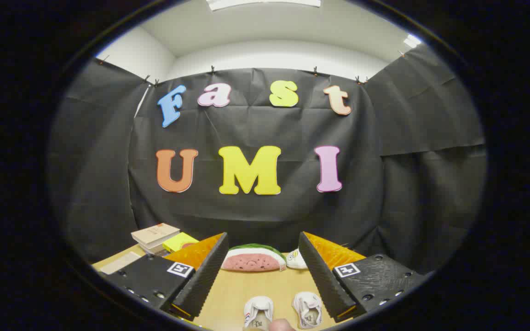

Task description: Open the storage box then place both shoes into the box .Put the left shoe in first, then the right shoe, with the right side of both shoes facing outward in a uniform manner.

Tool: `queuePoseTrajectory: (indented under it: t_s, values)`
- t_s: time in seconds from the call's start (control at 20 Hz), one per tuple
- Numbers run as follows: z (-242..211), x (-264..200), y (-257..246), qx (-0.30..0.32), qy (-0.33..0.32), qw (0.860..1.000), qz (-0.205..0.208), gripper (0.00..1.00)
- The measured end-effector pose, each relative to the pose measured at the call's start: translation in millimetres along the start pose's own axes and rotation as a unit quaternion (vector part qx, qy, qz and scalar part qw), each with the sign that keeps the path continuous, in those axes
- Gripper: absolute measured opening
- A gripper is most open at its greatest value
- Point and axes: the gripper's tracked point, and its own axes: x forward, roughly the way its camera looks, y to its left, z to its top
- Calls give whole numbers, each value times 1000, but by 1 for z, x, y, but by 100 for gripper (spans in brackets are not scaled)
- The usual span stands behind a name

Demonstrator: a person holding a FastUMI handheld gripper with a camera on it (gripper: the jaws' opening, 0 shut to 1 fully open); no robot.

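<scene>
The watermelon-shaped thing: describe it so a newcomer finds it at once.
On the wooden table, look beyond the open gripper toward the black cloth wall. The watermelon slice toy lies there, flat edge down. Its pink face and green rind set it apart from the small white item beside it.

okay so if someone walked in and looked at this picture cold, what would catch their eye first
Probably the plush watermelon slice with a pink face and green rind, lying on the light wooden table just beyond the open gripper, framed between its fingers. Next, the pair of small white shoes side by side on the table between the fingers. A stack of books with a yellow pad sits beyond the fingers to one side.
</scene>
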Motion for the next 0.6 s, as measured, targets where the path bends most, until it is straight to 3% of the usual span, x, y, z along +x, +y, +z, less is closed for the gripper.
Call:
queuePoseTrajectory:
  t_s: [0.15, 0.6]
  values:
    - [8, 0, -8, 0, -12, 1000, -9, 95]
    - [9, 1, 13, -6, -16, 999, 27, 95]
